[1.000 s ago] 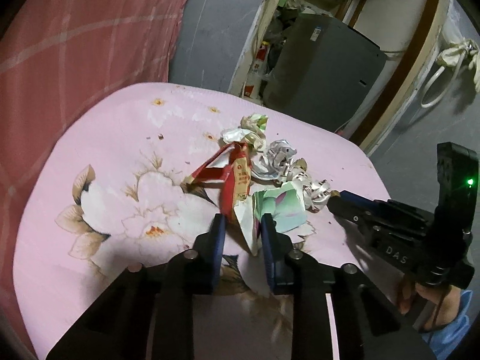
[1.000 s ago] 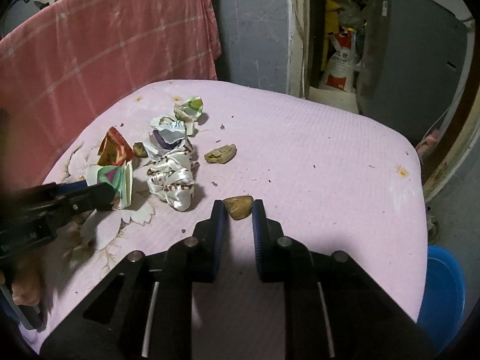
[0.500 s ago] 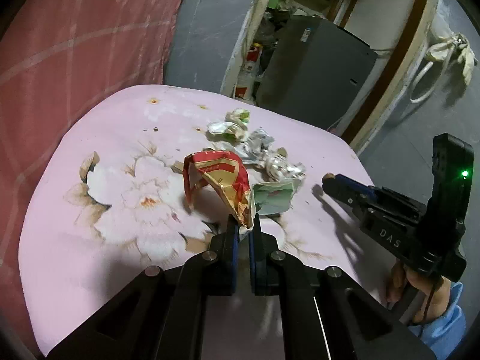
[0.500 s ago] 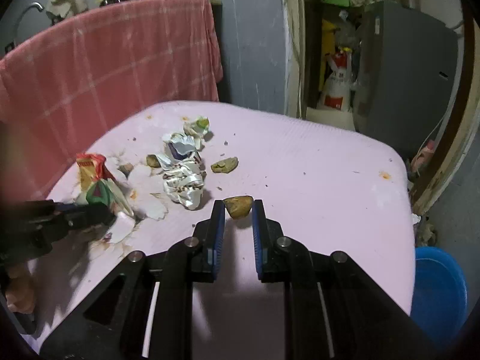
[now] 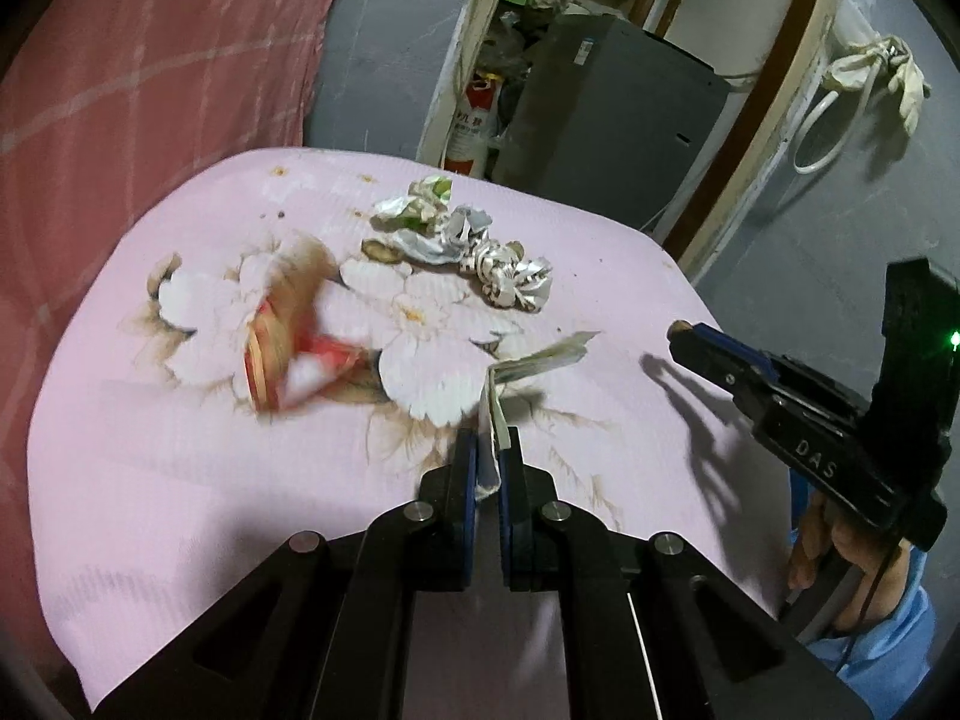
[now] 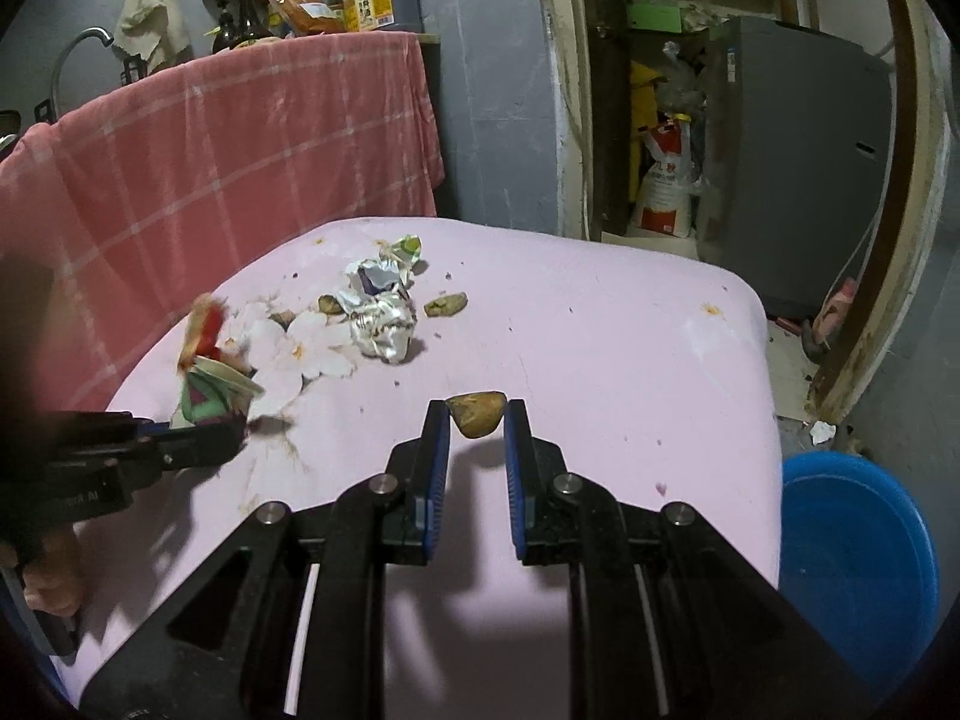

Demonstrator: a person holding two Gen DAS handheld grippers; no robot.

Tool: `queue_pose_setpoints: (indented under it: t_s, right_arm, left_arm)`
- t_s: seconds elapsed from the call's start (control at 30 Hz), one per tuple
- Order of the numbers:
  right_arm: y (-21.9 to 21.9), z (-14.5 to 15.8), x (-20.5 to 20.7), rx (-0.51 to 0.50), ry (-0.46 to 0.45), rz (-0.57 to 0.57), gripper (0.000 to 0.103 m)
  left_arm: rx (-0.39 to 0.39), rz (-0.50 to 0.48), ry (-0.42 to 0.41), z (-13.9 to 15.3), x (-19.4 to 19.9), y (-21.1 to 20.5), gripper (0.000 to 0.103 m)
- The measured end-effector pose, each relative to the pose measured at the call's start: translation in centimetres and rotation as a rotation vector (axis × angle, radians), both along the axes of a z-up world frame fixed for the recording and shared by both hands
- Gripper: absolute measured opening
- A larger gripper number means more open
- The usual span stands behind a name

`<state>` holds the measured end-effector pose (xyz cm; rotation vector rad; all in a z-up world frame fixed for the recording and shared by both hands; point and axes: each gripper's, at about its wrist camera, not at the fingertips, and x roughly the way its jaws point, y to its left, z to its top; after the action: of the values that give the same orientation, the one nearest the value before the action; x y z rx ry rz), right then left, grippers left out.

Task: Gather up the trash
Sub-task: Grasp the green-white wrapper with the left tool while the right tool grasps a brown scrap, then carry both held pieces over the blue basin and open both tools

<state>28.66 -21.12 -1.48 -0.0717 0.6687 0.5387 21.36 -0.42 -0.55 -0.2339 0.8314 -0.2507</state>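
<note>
Trash already in both hands. Green-and-white folded paper wrapper point(image 5: 528, 360) pinched by its lower edge in the left hand-held gripper point(image 5: 491, 447), jaws almost together on it, sheet standing up and trailing off to the right above the pink flower-printed surface point(image 6: 630, 360). Brown rounded lump of food scrap point(image 6: 474, 411) clamped between the narrow-set tips of the right hand-held gripper point(image 6: 477, 426), clear of the cloth.

Red-and-gold crinkled snack wrapper point(image 5: 288, 354) blurred, to the left of the left hand-held gripper and not in its jaws; resting or in the air, impossible to tell. Crumpled silver foil wrappers point(image 5: 510, 279) lying farther back, near the middle.

Probable destination: blue round plastic basin point(image 6: 858, 552), low on the floor just off the near right corner, to the right of and below the right hand-held gripper. Right hand clearly nearer, so a short swing rightward and down past the edge. Left hand across the whole width from it, needing the longer carry.
</note>
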Motion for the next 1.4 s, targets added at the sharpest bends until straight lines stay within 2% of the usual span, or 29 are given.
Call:
queue_pose_setpoints:
  t_s: [0.2,0.4,0.57,0.73,0.9,1.03,1.2,1.37,1.4]
  right_arm:
    - [-1.1,0.6,-2.2,0.037,-0.039,-0.015,0.018]
    - [-3.4,3.1,-5.0,0.104,-0.167,-0.085,0.018]
    - [-6.8,5.6,-7.3,0.138,-0.315,-0.205,0.018]
    - [-10.9,7.5,-9.4,0.127,-0.441,-0.381,0.018]
    - [-14.7,7.7,-10.3,0.136,-0.468,-0.529,0.018]
    - [-17.2,6.8,-9.3,0.124,-0.401,-0.645,0.018]
    - [-20.4,5.5,-8.4,0.169,-0.315,-0.719,0.018]
    - [-22.4,4.4,-7.6,0.226,-0.236,-0.748,0.018]
    - [-22.6,4.1,-7.4,0.236,-0.218,-0.753,0.018]
  left_arm:
    - [-0.006,-0.014,-0.048,0.6,-1.1,-0.6,0.003]
    - [0.005,-0.022,-0.189,2.9,-2.2,-3.1,0.002]
    - [0.002,-0.061,-0.347,5.7,-2.4,-6.4,0.002]
    - [-0.013,-0.146,-0.443,7.7,-2.0,-10.1,0.002]
    - [-0.005,-0.231,-0.511,9.0,-1.2,-14.4,0.002]
    - [-0.034,-0.312,-0.524,9.2,-0.5,-17.9,0.002]
    - [-0.080,-0.369,-0.477,8.5,0.8,-20.9,0.002]
    - [-0.075,-0.411,-0.355,6.9,3.0,-23.4,0.003]
    - [-0.081,-0.427,-0.307,6.3,3.8,-23.8,0.003]
